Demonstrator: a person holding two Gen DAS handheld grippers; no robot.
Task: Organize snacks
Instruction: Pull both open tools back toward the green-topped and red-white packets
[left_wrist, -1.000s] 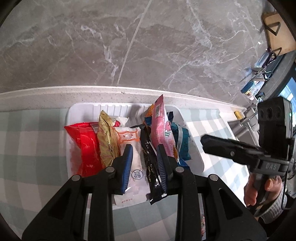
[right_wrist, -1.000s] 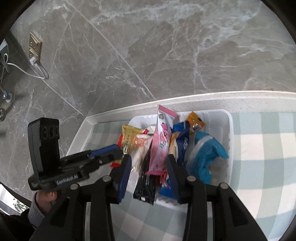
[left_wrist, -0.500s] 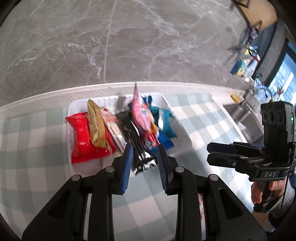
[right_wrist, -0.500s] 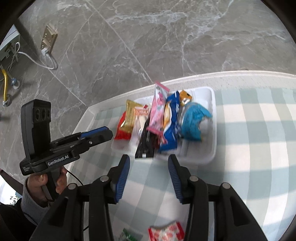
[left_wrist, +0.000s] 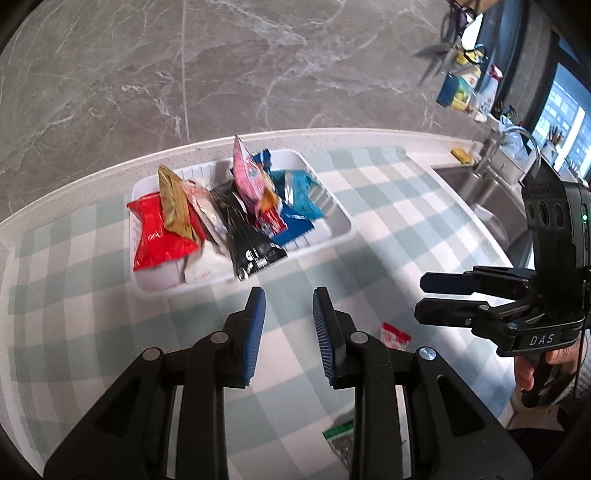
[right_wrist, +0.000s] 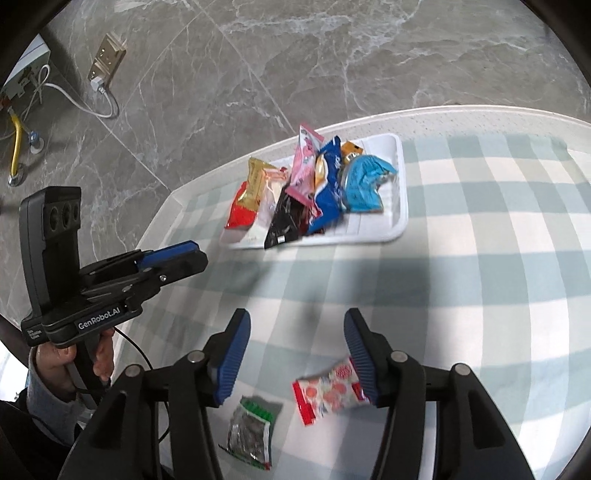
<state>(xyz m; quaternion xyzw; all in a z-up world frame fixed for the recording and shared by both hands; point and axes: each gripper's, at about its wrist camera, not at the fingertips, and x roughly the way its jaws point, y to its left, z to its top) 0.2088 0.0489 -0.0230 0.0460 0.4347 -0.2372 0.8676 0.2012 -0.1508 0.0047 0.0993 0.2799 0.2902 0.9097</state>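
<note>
A white tray (left_wrist: 332, 236) (right_wrist: 400, 206) on the checked cloth holds several snack packs standing in a row, among them a red pack (left_wrist: 159, 232), a black one (left_wrist: 247, 236), a pink one (left_wrist: 245, 173) and a blue one (left_wrist: 299, 195). My left gripper (left_wrist: 289, 295) hovers over the cloth short of the tray, narrowly open with nothing between its pads. My right gripper (right_wrist: 295, 317) is lower and nearer the front; its jaws are opening and hold nothing. A red-and-white packet (right_wrist: 328, 387) (left_wrist: 394, 334) lies by its right finger, a green-topped clear packet (right_wrist: 251, 432) beside it.
A steel sink (left_wrist: 480, 195) with a faucet (left_wrist: 517, 144) lies to the right of the cloth, bottles behind it. The grey marble wall carries a socket with a white cable (right_wrist: 107, 62). A hand grips each gripper handle. Checked cloth (right_wrist: 480, 258) spreads right of the tray.
Both grippers have drawn back from the tray toward the front of the cloth. The right jaws have widened. The two loose packets have come into view.
</note>
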